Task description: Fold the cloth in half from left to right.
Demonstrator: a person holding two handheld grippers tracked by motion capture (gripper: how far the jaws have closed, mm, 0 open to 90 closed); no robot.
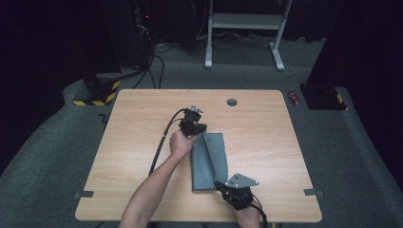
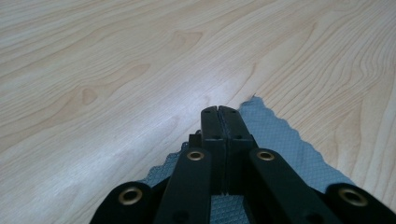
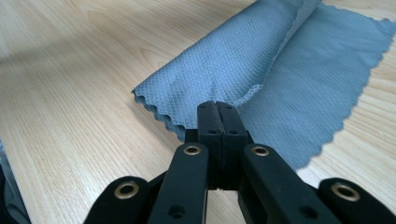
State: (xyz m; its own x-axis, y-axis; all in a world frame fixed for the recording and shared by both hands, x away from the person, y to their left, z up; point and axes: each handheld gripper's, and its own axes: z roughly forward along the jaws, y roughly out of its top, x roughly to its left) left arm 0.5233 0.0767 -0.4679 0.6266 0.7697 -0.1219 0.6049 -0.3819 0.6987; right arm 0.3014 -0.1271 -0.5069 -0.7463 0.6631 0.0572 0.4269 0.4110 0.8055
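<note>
A grey cloth [image 1: 216, 159] lies in the middle of the wooden table [image 1: 266, 142], its left part folded over on a slanting crease. My left gripper [image 1: 198, 132] is at the cloth's far left corner with its jaws pressed together. In the left gripper view the left gripper [image 2: 218, 110] lies over the cloth [image 2: 289, 144], and a scalloped corner pokes out past the tips. My right gripper [image 1: 219, 184] is at the cloth's near edge. In the right gripper view the right gripper [image 3: 217, 104] is shut where the cloth's [image 3: 224, 60] upper layer wrinkles into the tips.
A round cable hole [image 1: 232, 102] sits near the table's far edge. Grey tape tabs [image 1: 84, 194] mark the near corners. On the floor lie a red can [image 1: 294, 98] and cables, with a white desk frame [image 1: 244, 21] behind.
</note>
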